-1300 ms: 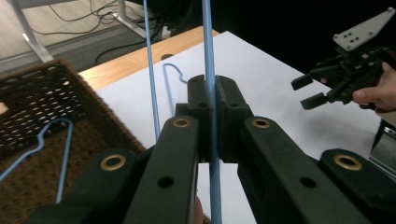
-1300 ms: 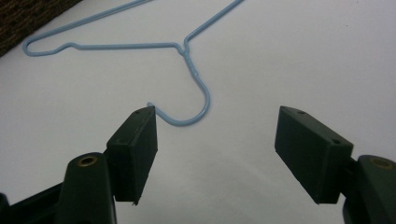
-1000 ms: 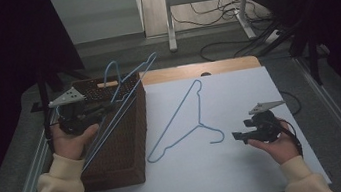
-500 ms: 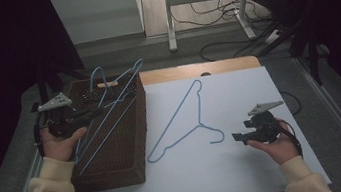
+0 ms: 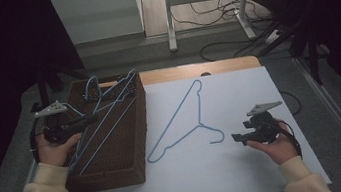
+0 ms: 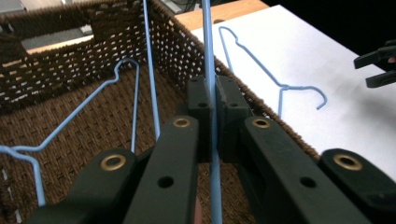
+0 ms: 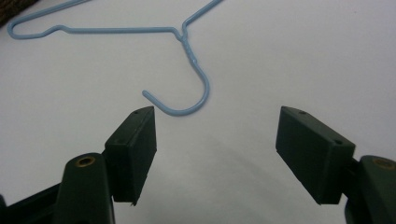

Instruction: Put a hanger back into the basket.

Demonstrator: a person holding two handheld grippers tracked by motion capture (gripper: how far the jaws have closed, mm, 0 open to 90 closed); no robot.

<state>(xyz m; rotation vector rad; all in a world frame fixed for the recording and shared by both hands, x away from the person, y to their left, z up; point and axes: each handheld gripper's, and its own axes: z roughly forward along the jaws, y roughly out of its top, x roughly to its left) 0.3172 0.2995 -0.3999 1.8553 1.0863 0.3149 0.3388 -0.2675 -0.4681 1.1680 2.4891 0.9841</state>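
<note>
1. Nearest the person, at the table's left side, the left gripper (image 5: 92, 119) is clamped tight on the wire of a blue hanger (image 6: 211, 70); in the left gripper view that wire runs straight up between the closed jaws.
2. Compared with a second ago, that hand has dropped and drawn back toward the table's left edge, so the held hanger, which stood above the rim, now lies slanted inside the brown wicker basket (image 5: 137, 146). My reading is that the hanger is being lowered in and is almost ready to be let go.
3. A second blue hanger (image 6: 122, 70) already rests on the basket's woven floor, beside the held one.
4. Near the front right corner of the white tabletop (image 5: 249, 170), the right gripper (image 5: 237, 138) has not shifted; it sits low in the hand with its jaws wide apart and nothing between them.
5. Just beyond those jaws lies the loose blue hanger (image 5: 182, 124), flat on the middle of the tabletop, its hook (image 7: 189, 105) curling toward the right gripper and its far end pointing at the back edge.
6. That hanger looks like the next to be picked up.
</note>
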